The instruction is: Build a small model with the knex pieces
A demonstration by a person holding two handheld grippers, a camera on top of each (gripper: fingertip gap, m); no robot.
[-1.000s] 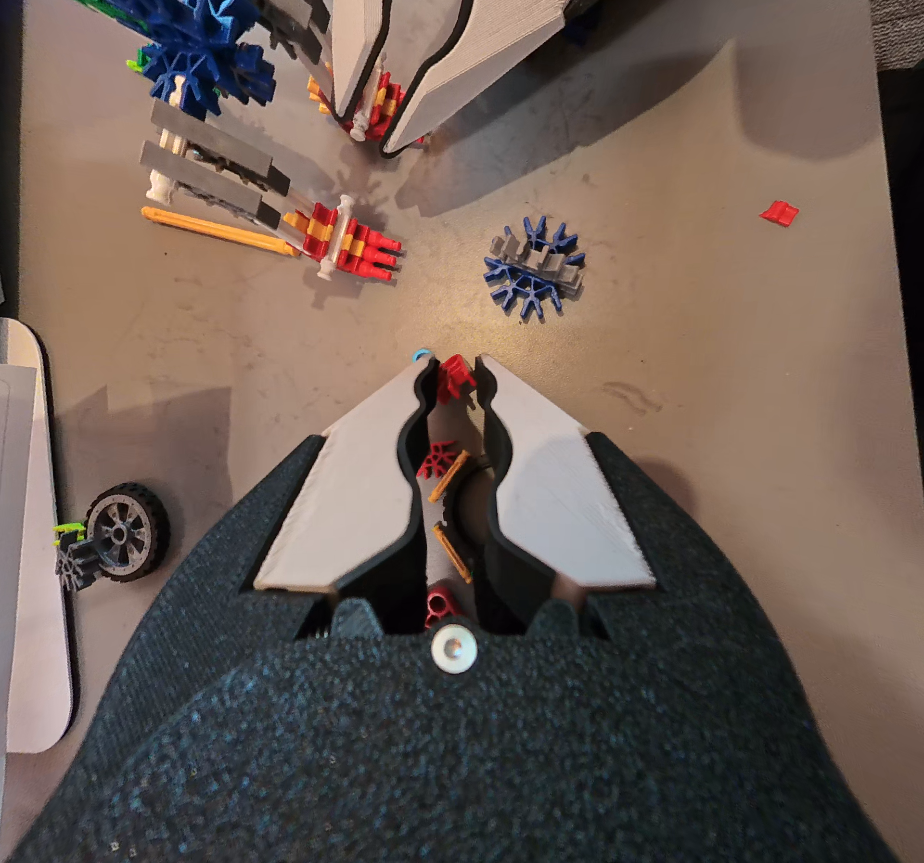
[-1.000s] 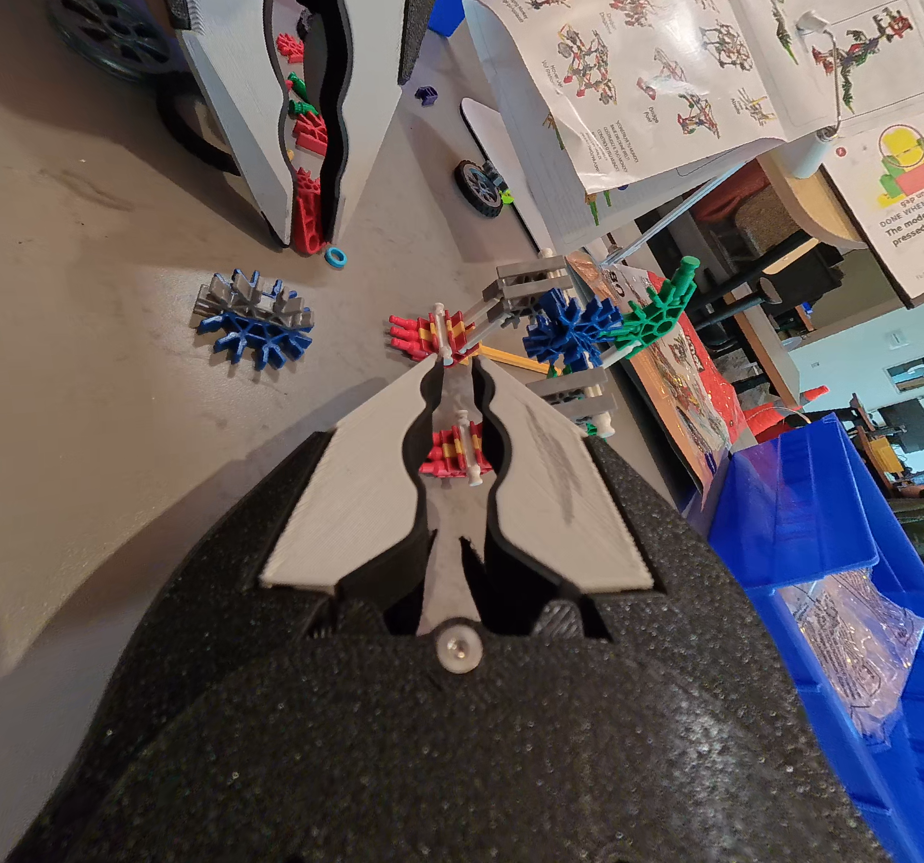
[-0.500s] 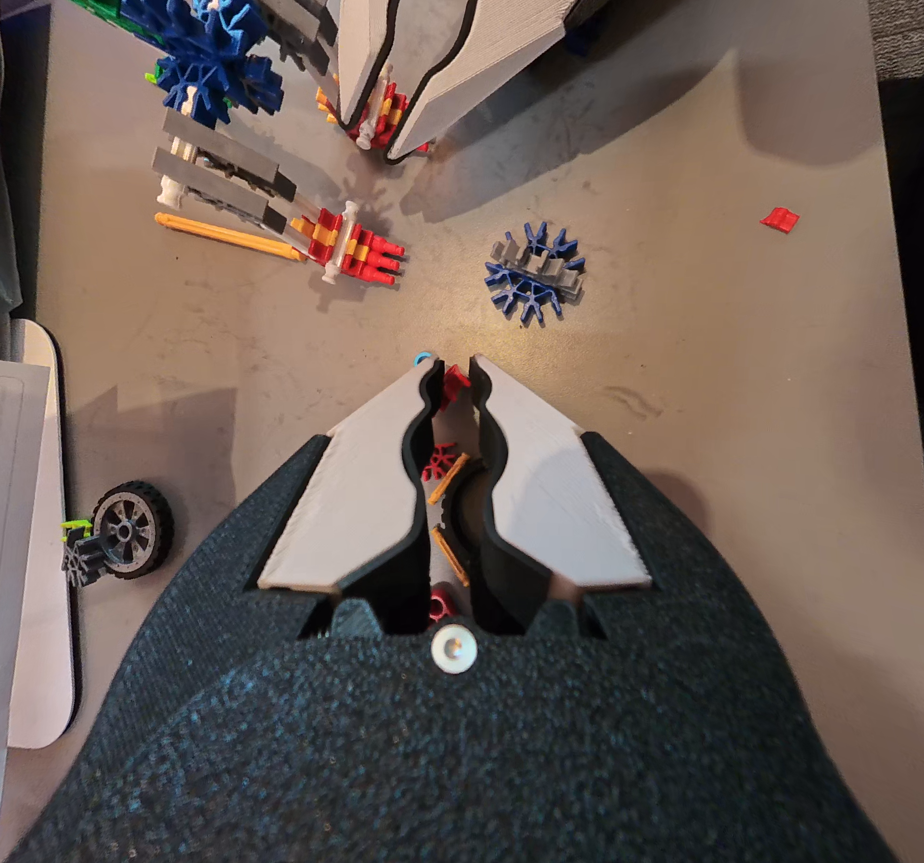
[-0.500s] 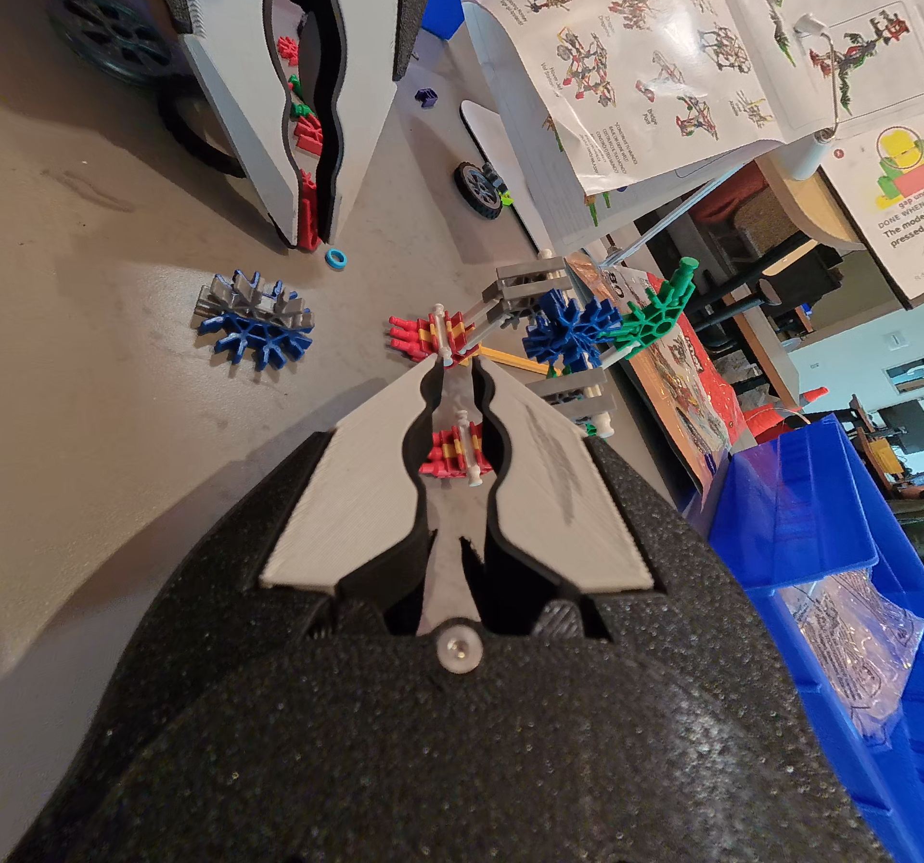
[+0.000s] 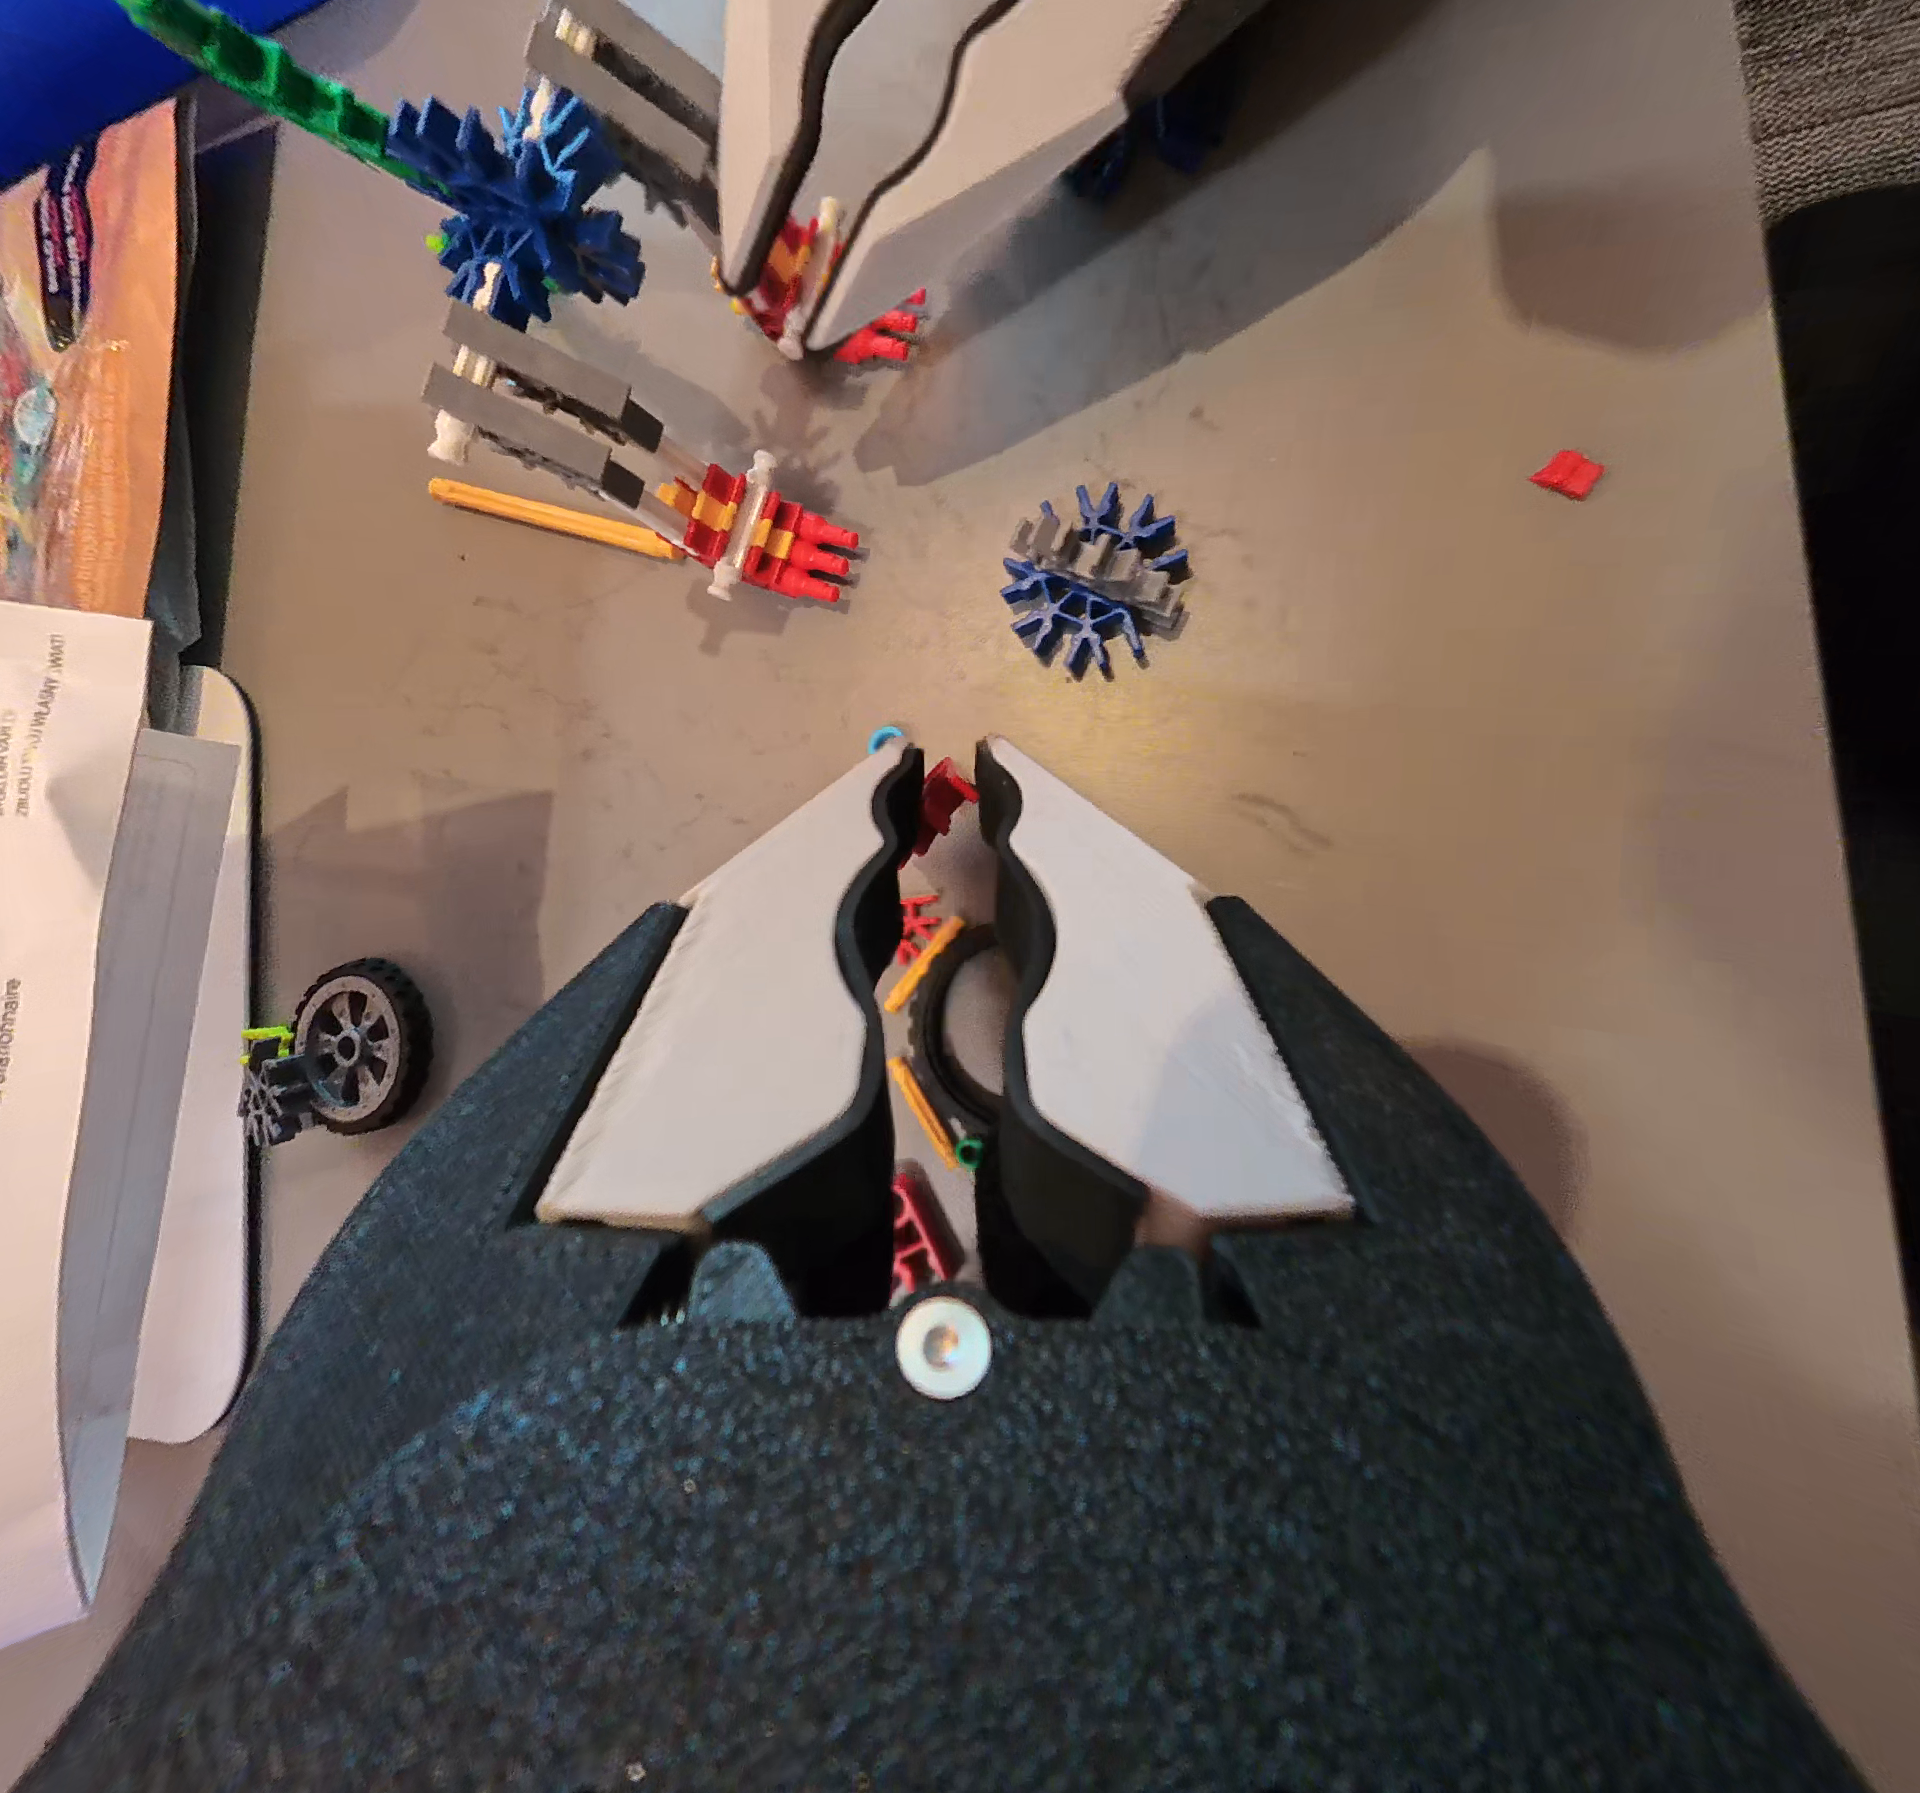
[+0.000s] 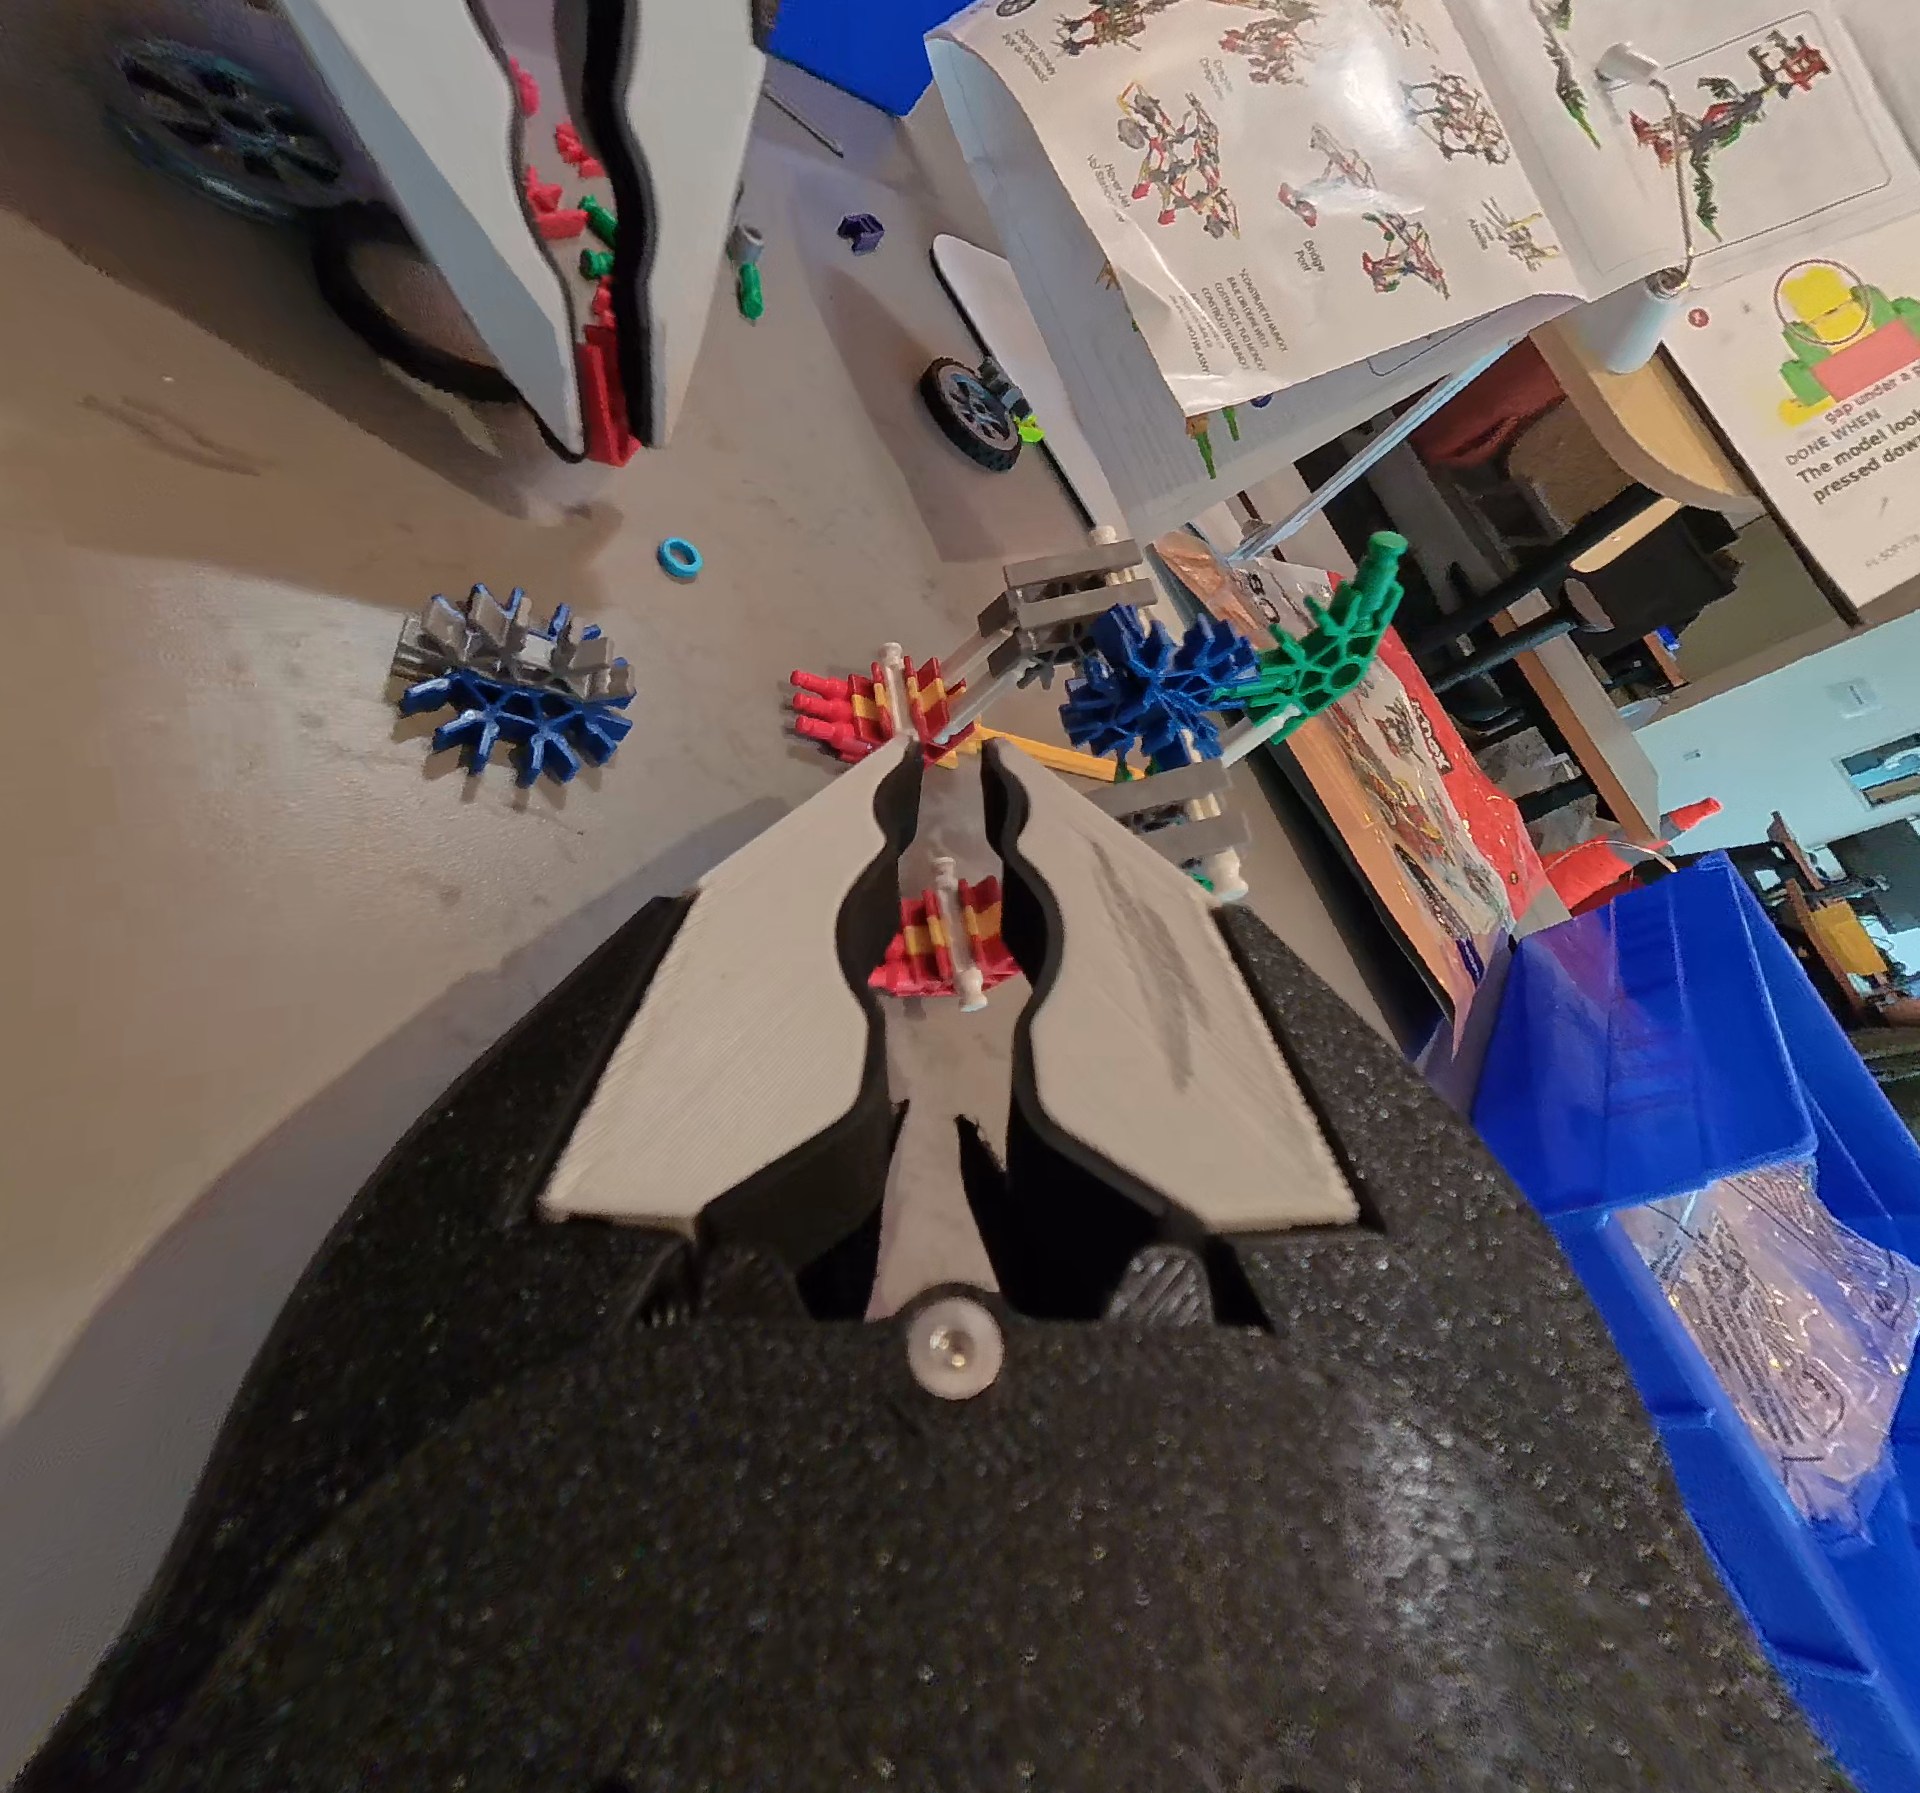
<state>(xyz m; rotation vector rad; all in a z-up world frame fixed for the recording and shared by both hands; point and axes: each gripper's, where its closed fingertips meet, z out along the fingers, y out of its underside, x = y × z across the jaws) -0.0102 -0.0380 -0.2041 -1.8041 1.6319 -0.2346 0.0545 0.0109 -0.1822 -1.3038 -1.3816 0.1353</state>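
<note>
The left gripper [image 5: 940, 756] is held nearly closed, with a small red plastic connector [image 5: 943, 798] pinched at its fingertips, just above the grey table [image 5: 1351, 860]. A light-blue plastic ring [image 5: 883, 735] lies just beside its left tip, and a blue-and-grey snowflake-shaped connector pair [image 5: 1091, 590] lies ahead to its right. A black rubber tyre ring [image 5: 935, 1026] is seen beneath its fingers.

The right gripper [image 6: 951, 756] is pressed narrowly together around a red-and-yellow connector cluster on a white rod [image 6: 940, 943]. Just ahead of its tips a matching second red-and-yellow cluster [image 6: 862, 704] is joined to a grey, blue and green toy assembly [image 6: 1153, 694].
</note>
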